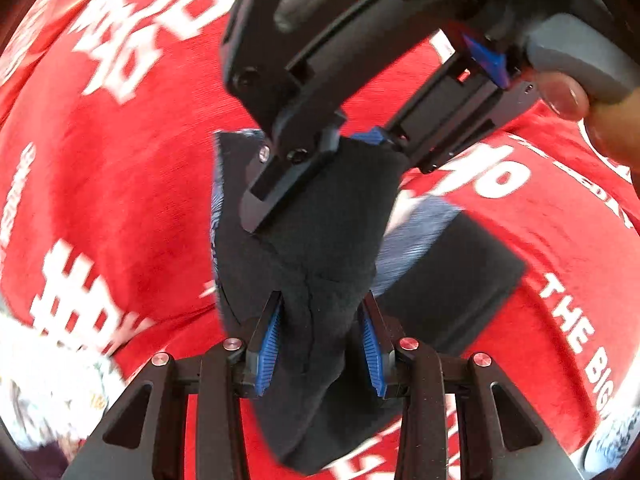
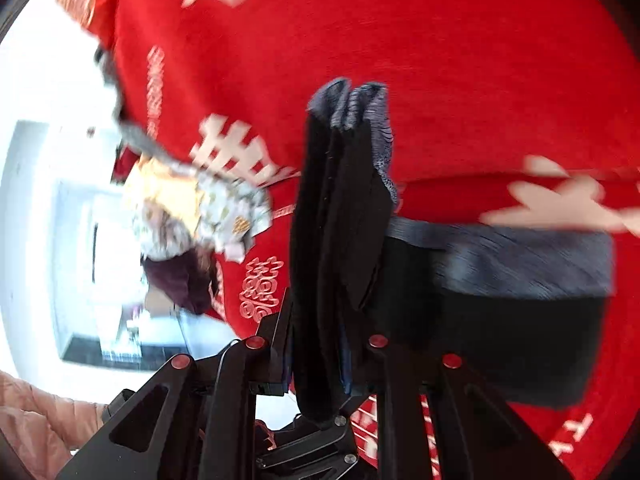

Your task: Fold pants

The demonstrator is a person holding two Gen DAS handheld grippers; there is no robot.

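Above a red cloth [image 1: 132, 184] printed with white characters and letters, both grippers held one bundle of dark pants [image 1: 320, 240]. Seen from the left wrist camera, the left gripper [image 1: 320, 344] had its blue-padded fingers [image 1: 270, 344] pressed against either side of a bunched, dark fold of the garment, which ran up between them and down past the gripper's frame. At the far end of that fold the right gripper [image 1: 356, 140] reached in from above and clamped onto the fabric, with a person's hand [image 1: 576, 104] on its grey handle. Part of the pants, with a greyish ribbed band, lay flat on the cloth to the right. From the right wrist camera, the right gripper [image 2: 316, 360] was shut on a thick upright stack of folded layers [image 2: 340, 220], its pads almost hidden by the fabric; the ribbed band [image 2: 500, 256] trailed off to the right over the cloth. A patterned bundle [image 2: 200, 208] lay at the cloth's left edge, blurred.
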